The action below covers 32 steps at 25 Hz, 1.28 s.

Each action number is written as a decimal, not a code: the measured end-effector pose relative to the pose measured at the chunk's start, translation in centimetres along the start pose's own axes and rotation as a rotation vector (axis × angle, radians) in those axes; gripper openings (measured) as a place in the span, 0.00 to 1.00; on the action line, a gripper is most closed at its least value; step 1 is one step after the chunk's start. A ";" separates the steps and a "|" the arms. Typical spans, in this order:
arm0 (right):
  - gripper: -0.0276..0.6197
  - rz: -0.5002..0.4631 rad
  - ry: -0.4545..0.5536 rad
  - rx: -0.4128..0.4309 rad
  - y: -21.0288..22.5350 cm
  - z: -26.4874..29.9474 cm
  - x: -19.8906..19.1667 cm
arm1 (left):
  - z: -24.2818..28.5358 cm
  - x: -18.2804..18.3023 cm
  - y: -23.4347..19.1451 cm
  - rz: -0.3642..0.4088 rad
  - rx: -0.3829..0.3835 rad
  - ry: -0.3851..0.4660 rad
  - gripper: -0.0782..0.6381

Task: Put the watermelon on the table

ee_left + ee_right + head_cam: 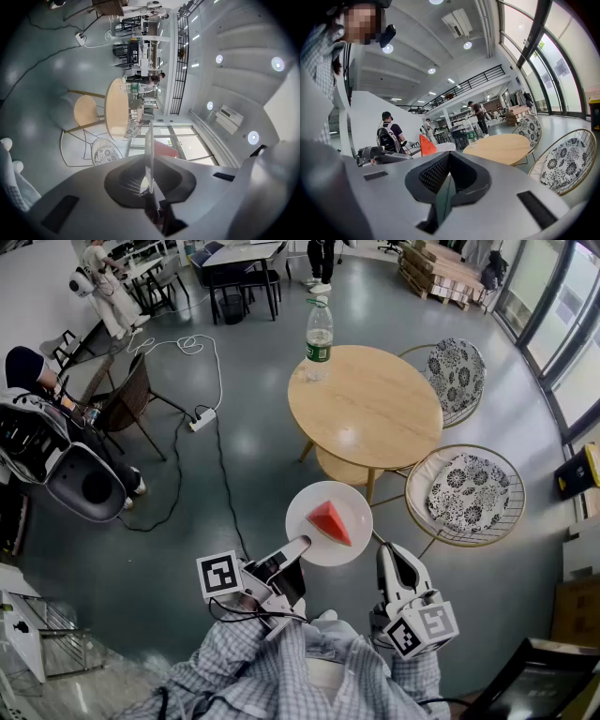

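Watermelon, a red triangular wedge (pixel 329 521), lies on a round white plate (pixel 307 505) held in the air above the floor, near the round light-wood bench (pixel 375 413) but apart from it. The left hand-held gripper (pixel 298 546) pinches the plate's near rim, jaws narrow on its thin edge. The right hand-held gripper (pixel 388 555) hangs just beside the plate, jaws closed together on nothing. A clear plastic water bottle (pixel 319 338) stands at the bench's far edge.
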State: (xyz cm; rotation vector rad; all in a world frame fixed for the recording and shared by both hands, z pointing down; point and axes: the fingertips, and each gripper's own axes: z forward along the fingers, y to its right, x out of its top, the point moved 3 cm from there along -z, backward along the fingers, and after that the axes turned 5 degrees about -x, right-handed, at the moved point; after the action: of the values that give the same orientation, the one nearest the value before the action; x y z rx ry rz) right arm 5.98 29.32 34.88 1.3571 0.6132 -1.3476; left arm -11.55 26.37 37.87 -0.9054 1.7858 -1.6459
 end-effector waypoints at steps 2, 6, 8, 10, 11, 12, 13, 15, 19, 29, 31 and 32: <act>0.05 0.000 -0.001 0.002 0.0 0.0 -0.1 | 0.0 -0.1 -0.1 0.000 -0.001 0.001 0.16; 0.05 -0.002 -0.004 0.004 -0.1 -0.1 -0.3 | -0.1 -0.1 -0.2 0.001 0.000 0.001 0.16; 0.05 -0.003 -0.005 0.005 -0.3 -0.1 -0.3 | -0.2 -0.1 -0.1 0.002 0.001 0.000 0.16; 0.05 -0.002 -0.006 0.004 -0.4 0.0 -0.4 | -0.3 0.0 -0.2 0.002 0.001 0.001 0.16; 0.05 0.001 -0.010 -0.001 -0.3 0.0 -0.5 | -0.4 0.0 -0.2 0.001 0.001 0.002 0.16; 0.05 0.009 -0.015 -0.007 -0.2 0.1 -0.6 | -0.4 0.0 -0.2 0.002 0.001 0.002 0.16; 0.05 0.024 -0.021 -0.012 -0.1 0.1 -0.6 | -0.4 0.1 -0.2 0.002 0.001 0.003 0.16; 0.05 0.071 -0.036 -0.012 -0.1 0.3 -0.6 | -0.4 0.2 -0.2 0.003 0.002 0.003 0.16; 0.06 0.146 -0.074 0.006 -0.5 1.0 -0.9 | -0.4 0.4 -0.2 0.002 0.001 0.006 0.16; 0.16 0.432 -0.095 0.063 -2.7 3.2 -1.4 | -1.2 2.1 0.2 0.013 -0.001 -0.010 0.16; 0.16 0.458 -0.109 0.065 -2.8 3.3 -1.9 | -1.2 2.1 0.1 0.014 -0.002 -0.016 0.16; 0.16 0.464 -0.115 0.064 -2.6 3.3 -2.0 | -1.1 2.0 0.0 0.016 -0.003 -0.018 0.16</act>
State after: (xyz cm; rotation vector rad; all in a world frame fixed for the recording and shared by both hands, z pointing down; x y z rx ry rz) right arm 1.94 27.72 36.60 1.3588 0.1607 -1.0618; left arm -13.71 25.50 38.07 -0.9022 1.7792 -1.6211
